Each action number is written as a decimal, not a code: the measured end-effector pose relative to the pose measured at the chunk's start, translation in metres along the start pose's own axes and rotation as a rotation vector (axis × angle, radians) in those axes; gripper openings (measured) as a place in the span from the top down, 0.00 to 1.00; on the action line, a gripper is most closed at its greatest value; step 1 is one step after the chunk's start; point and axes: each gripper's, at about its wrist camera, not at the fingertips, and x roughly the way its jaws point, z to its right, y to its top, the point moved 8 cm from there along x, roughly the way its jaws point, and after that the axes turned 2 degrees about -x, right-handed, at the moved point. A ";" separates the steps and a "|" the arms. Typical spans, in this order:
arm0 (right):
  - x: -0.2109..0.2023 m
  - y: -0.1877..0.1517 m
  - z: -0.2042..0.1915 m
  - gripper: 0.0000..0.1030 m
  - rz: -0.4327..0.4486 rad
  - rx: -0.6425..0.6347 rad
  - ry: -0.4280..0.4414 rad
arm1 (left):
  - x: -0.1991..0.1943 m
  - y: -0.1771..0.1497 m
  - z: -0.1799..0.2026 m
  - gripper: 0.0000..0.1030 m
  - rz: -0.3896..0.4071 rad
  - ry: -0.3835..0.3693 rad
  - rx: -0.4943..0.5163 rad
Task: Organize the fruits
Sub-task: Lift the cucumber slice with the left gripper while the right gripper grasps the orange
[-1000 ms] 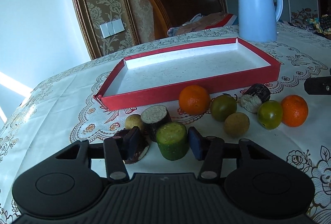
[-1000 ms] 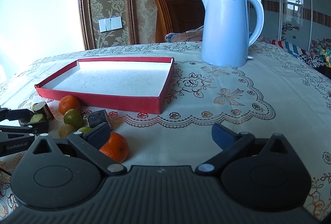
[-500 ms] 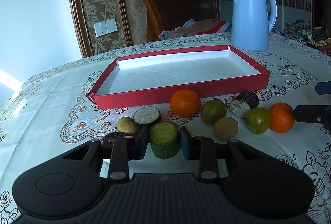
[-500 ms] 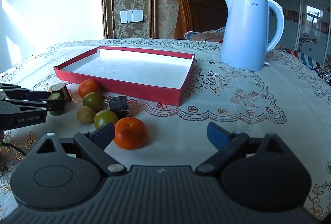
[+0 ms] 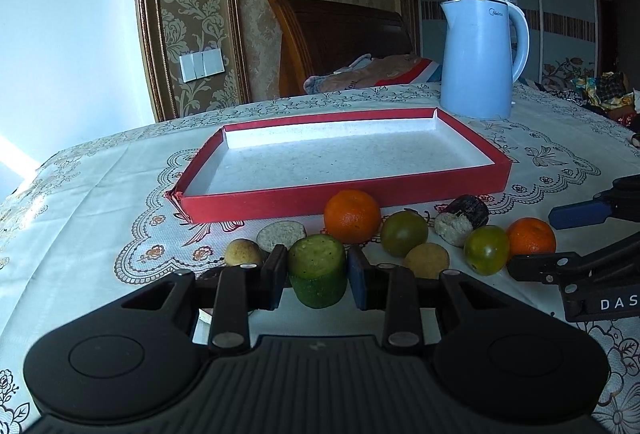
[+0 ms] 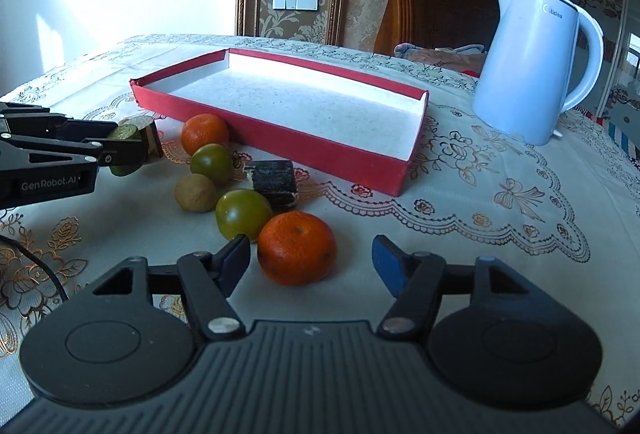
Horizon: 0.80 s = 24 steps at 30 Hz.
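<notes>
We're barely started, as far as we can judge: the red tray (image 5: 344, 199) on the table (image 6: 500, 234) holds nothing yet, and every fruit sits on the cloth in front of its near wall.

Left claw (image 5: 318, 274) is clamped on the green cucumber chunk (image 5: 317, 266), pads pressed to both sides; the chunk looks upright and low, though we can't tell if it's clear of the table. That's pick no. 1, not yet delivered.

Right claw (image 6: 312, 260) has just been closing, w/ the near orange (image 6: 297, 248) between its jaws. There's a clear gap on the blue-pad side, so no grip yet; jaws apart, nothing held.

Left to move, approx.:
- far orange (image 5: 352, 215), just beside the tray wall
- two green tomatoes (image 5: 404, 234) (image 5: 486, 250)
- two small tan round fruits (image 5: 242, 252) (image 5: 426, 258)
- two dark-skinned pale-cut pieces (image 5: 280, 234) (image 5: 462, 215); we can't say what they are

The blue kettle (image 5: 480, 57) stands behind the tray, well apart from the fruit; not part of the job.

So, in our judgement: nothing in the tray, one piece gripped, one about to be, and the rest waiting. Next for the left is lift and carry over the wall; for the right, finish the squeeze on the orange.
</notes>
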 end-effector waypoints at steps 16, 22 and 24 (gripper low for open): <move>-0.007 0.011 0.003 0.61 0.042 0.043 0.030 | -0.002 0.007 0.000 0.69 -0.008 -0.016 -0.017; -0.012 0.044 0.010 0.61 0.130 0.100 -0.010 | -0.003 0.031 0.004 0.69 0.034 0.005 -0.011; -0.008 0.053 0.012 0.61 0.140 0.115 -0.016 | 0.002 0.038 0.007 0.69 0.038 0.014 -0.003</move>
